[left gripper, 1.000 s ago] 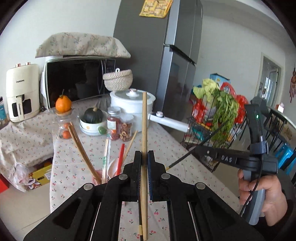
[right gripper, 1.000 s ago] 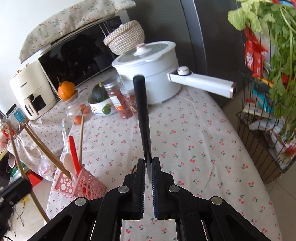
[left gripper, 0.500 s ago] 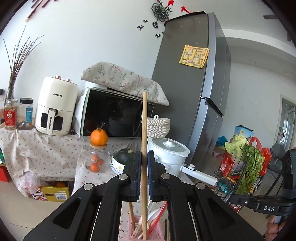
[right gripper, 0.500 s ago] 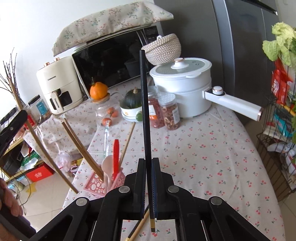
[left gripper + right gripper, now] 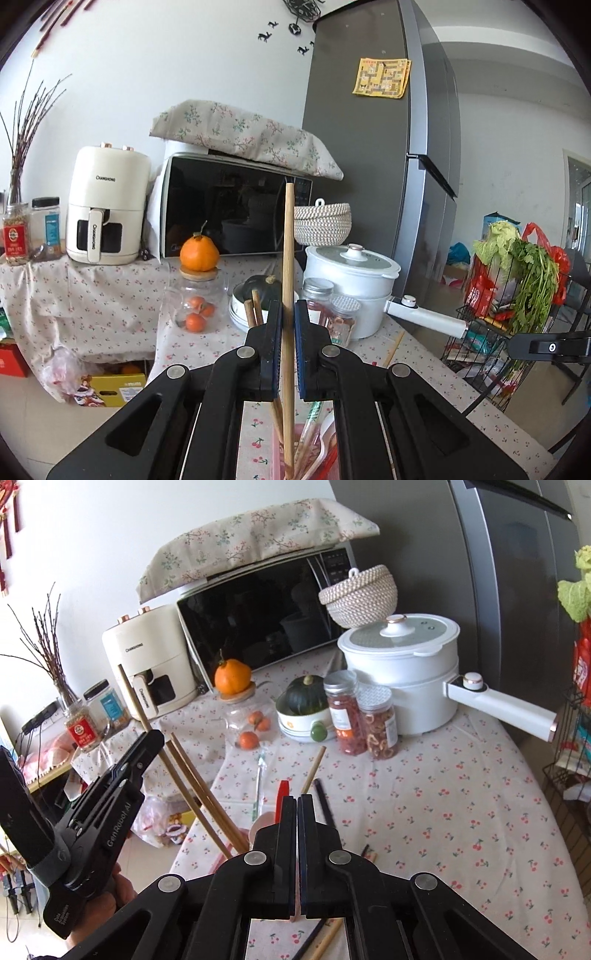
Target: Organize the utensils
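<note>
Left gripper [image 5: 288, 317]: jaws set narrow around a wooden chopstick [image 5: 288, 258]; a slim gap shows on the right side of the stick, so whether they pinch it I cannot tell.
Wooden chopstick: upright between the jaws, its top rising in front of the microwave [image 5: 229, 210], its lower end down in the pink utensil holder [image 5: 277, 461].
Pink utensil holder: directly under the left gripper on the table [image 5: 461, 812]; it also carries two more wooden chopsticks [image 5: 207, 797] that lean to the left, a red-handled utensil [image 5: 283, 792] and a white spoon [image 5: 325, 439].
Right gripper [image 5: 297, 812]: jaws pressed together, nothing visible between them.
Loose utensils: a black chopstick [image 5: 327, 808] lies on the table just right of the right gripper's tips; another wooden stick [image 5: 313, 764] lies beyond them, pointing toward the jars.
Farther on the table: two lidded jars [image 5: 364, 720], a bowl with a dark squash [image 5: 304, 709], a glass jar of small oranges [image 5: 249, 723] and a white pot [image 5: 402, 664] with a long handle.
Background: a white air fryer [image 5: 107, 206] left of the microwave, and a grey fridge [image 5: 380, 166].
</note>
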Available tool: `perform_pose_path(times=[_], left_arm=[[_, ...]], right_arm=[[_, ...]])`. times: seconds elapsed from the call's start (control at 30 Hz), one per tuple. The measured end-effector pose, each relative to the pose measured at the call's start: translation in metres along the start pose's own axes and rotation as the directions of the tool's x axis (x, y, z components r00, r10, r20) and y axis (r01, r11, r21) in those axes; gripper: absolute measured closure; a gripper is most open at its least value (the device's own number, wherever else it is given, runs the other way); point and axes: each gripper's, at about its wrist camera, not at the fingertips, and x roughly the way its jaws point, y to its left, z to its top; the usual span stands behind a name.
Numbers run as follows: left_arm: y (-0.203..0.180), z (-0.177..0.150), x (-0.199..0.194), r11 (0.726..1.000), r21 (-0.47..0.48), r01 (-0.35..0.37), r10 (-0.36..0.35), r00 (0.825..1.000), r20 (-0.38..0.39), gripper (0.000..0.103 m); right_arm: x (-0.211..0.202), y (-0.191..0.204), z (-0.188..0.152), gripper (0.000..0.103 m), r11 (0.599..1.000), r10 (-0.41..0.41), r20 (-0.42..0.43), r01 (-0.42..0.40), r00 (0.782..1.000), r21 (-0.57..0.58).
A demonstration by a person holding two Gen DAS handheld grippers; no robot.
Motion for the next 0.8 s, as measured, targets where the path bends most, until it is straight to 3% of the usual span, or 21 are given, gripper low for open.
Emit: perform_pose_path(times=[0.13, 0.33, 0.43, 0.47, 0.5, 0.63, 0.8], left_arm=[[0.001, -0.001, -0.003, 1.0, -0.011, 0.009, -0.009, 1.0, -0.01, 0.097], [-0.001, 0.014, -0.026, 0.998, -0.047, 0.048, -0.046, 0.998, 0.042, 0.097], [-0.001, 0.02, -0.037, 0.993, -0.077, 0.086, -0.083, 0.996, 0.042, 0.097], [-0.001, 0.021, -0.041, 0.991, -0.09, 0.1, -0.097, 0.995, 0.032, 0.097], [0.0, 0.022, -0.043, 0.988, -0.102, 0.114, -0.113, 0.993, 0.018, 0.097], [-0.002, 0.016, -0.045, 0.977, -0.144, 0.156, -0.17, 0.982, -0.086, 0.097], [-0.002, 0.004, -0.039, 0.957, -0.212, 0.2, -0.241, 0.952, -0.187, 0.097]], right_arm=[[0.011, -0.017, -0.002, 0.101, 0.999, -0.012, -0.037, 0.014, 0.999, 0.053], [0.029, -0.055, -0.007, 0.097, 0.99, -0.047, -0.122, 0.063, 0.991, 0.129], [0.032, -0.08, -0.012, 0.065, 0.978, -0.081, -0.189, 0.115, 0.979, 0.173], [0.034, -0.089, -0.016, 0.051, 0.973, -0.094, -0.225, 0.138, 0.97, 0.186], [0.037, -0.098, -0.021, 0.047, 0.967, -0.104, -0.265, 0.159, 0.959, 0.197], [0.05, -0.136, -0.054, 0.047, 0.921, -0.13, -0.44, 0.272, 0.889, 0.277], [0.05, -0.172, -0.104, 0.047, 0.84, -0.109, -0.603, 0.398, 0.79, 0.369]])
